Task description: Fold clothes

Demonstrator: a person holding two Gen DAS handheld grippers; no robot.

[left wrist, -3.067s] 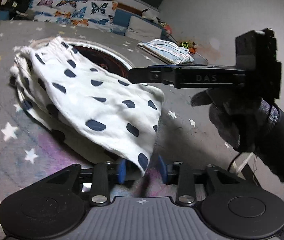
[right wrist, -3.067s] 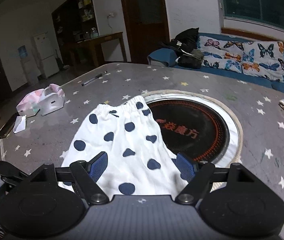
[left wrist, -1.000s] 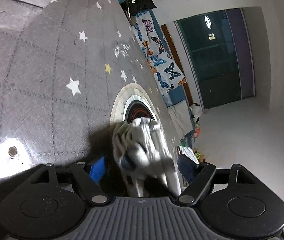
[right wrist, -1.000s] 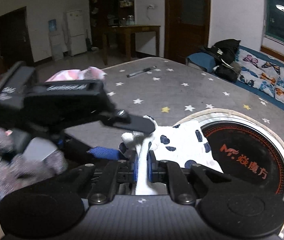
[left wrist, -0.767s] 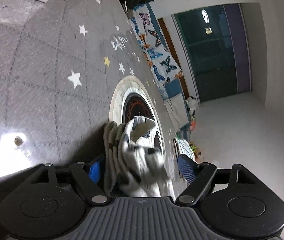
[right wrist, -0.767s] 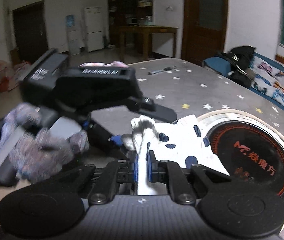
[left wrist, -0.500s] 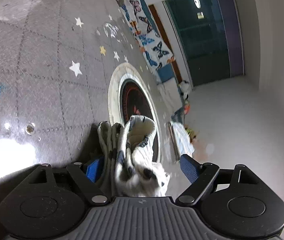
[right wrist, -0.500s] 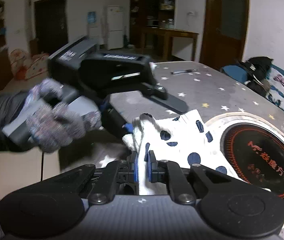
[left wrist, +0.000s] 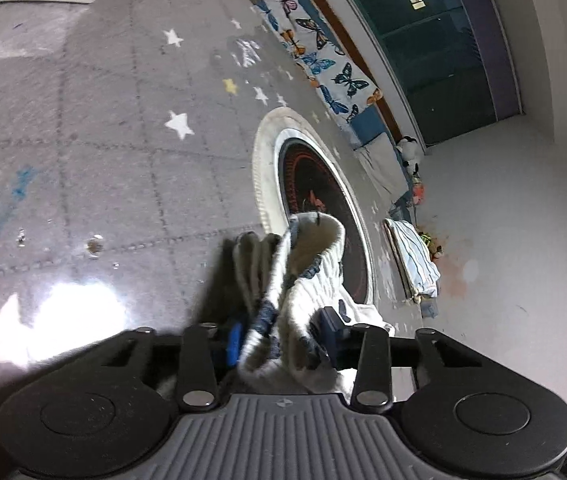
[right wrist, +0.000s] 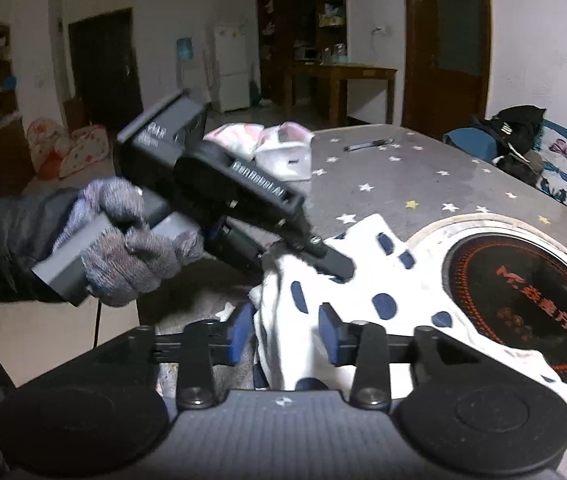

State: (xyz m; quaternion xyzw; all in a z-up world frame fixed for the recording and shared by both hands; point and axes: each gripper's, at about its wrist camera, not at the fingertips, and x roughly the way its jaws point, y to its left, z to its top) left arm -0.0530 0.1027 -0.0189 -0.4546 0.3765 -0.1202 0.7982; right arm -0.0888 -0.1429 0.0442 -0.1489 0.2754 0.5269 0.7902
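**Both grippers at the bunched edge of the spotted garment**

Right wrist view, left to right. Your gloved left hand (right wrist: 123, 240) holds the left gripper (right wrist: 315, 258), which reaches down from the left onto the white garment with dark blue spots (right wrist: 387, 280). Its jaws are closing, and the left wrist view shows the gathered elastic edge of the cloth (left wrist: 303, 280) packed between its blue pads (left wrist: 234, 340), filling the gap from pad to pad, so this claw is grasping the garment. Just beside it, in the foreground, the right gripper (right wrist: 285, 336) has its jaws opening: a fold of the same garment stands between its blue pads (right wrist: 329, 336), with a gap visible on the right-hand pad's side, so this claw is released around the cloth, not clenched on it.

The garment lies on the grey star-patterned table (right wrist: 383, 176). It spreads rightward from the two grippers and overlaps the pale rim of the round black hotplate (right wrist: 523, 292) set into the table. Behind the left gripper, a pink and white bag (right wrist: 279, 148) sits on the table, and a pen (right wrist: 367, 145) lies farther right.
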